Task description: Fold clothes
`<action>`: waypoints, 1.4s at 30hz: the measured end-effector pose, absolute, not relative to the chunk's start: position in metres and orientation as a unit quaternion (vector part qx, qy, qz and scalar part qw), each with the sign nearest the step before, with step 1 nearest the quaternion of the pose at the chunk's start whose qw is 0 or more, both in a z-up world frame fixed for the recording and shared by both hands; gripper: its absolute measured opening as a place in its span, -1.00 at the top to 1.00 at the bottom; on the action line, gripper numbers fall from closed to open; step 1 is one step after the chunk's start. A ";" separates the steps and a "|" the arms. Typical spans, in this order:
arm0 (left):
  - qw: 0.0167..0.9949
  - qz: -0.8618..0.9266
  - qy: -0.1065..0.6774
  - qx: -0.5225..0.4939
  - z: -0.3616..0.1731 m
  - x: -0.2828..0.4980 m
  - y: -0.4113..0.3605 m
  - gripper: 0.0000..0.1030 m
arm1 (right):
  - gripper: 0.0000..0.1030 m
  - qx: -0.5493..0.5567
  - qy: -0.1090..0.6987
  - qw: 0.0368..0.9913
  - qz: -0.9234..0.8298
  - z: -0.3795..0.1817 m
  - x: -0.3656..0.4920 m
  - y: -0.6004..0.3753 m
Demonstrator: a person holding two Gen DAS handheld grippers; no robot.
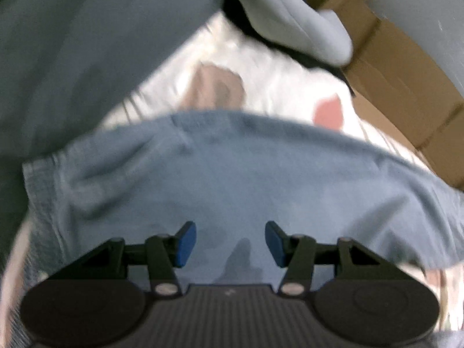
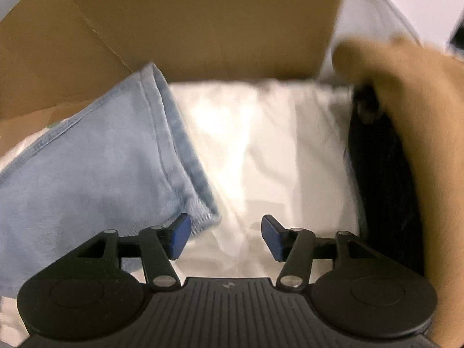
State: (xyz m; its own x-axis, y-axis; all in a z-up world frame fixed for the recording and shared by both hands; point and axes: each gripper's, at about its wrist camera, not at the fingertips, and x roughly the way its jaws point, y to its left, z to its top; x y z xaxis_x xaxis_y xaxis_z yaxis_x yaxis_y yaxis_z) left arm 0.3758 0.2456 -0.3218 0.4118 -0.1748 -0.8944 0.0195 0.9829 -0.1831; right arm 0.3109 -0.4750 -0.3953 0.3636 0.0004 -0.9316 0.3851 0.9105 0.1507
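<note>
A folded light-blue denim garment [image 1: 232, 179] lies across the left wrist view, on top of a white garment [image 1: 269, 87] printed with brown and pink patches. My left gripper [image 1: 230, 243] hovers over the blue cloth, open, with nothing between its blue pads. In the right wrist view the blue garment [image 2: 101, 168] lies at the left inside a cardboard box [image 2: 203, 29], on a white garment [image 2: 275, 145]. My right gripper [image 2: 226, 237] is open over the white cloth. Its left pad is near the blue garment's corner; whether it touches I cannot tell.
A dark garment [image 2: 377, 174] sits along the box's right side under a brown flap [image 2: 420, 116]. A pale, blurred glove or cloth shape [image 1: 290, 20] shows near the box wall [image 1: 391, 87]. A grey surface [image 1: 72, 43] fills the upper left.
</note>
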 end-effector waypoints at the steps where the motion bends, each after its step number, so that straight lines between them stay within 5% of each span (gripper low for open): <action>1: 0.833 -0.064 0.544 -0.073 -0.324 0.368 0.242 -0.08 | -0.19 0.191 0.554 0.802 -0.115 -0.401 0.309 -0.476; 12: 0.809 -0.082 0.574 -0.093 -0.350 0.301 0.208 -0.11 | -0.13 0.280 0.507 0.811 -0.087 -0.416 0.301 -0.482; 18: 0.807 -0.108 0.574 -0.088 -0.354 0.292 0.197 -0.23 | 0.09 0.309 0.481 0.816 -0.083 -0.420 0.304 -0.484; 22: 0.808 -0.128 0.569 -0.081 -0.351 0.289 0.185 -0.29 | 0.51 0.303 0.460 0.830 -0.088 -0.406 0.302 -0.484; 25: 0.805 -0.129 0.574 -0.072 -0.354 0.290 0.177 -0.35 | 0.54 0.310 0.455 0.831 -0.080 -0.397 0.299 -0.486; 35: 0.798 -0.131 0.588 -0.018 -0.370 0.289 0.158 -0.40 | 0.34 0.329 0.461 0.822 -0.061 -0.394 0.304 -0.491; 38: 0.795 -0.128 0.592 -0.028 -0.373 0.293 0.159 -0.38 | 0.02 0.330 0.459 0.822 -0.071 -0.387 0.304 -0.493; 42: 0.794 -0.122 0.594 -0.040 -0.373 0.295 0.161 -0.38 | -0.02 0.323 0.462 0.823 -0.066 -0.375 0.296 -0.494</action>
State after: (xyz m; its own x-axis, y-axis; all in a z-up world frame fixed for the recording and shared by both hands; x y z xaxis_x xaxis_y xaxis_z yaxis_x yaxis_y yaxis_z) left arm 0.2953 0.1614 -0.3728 0.2641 -0.2408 -0.9339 0.1452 0.9672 -0.2083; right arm 0.2958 -0.4941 -0.3749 0.5644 0.1886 -0.8037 0.4074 0.7831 0.4699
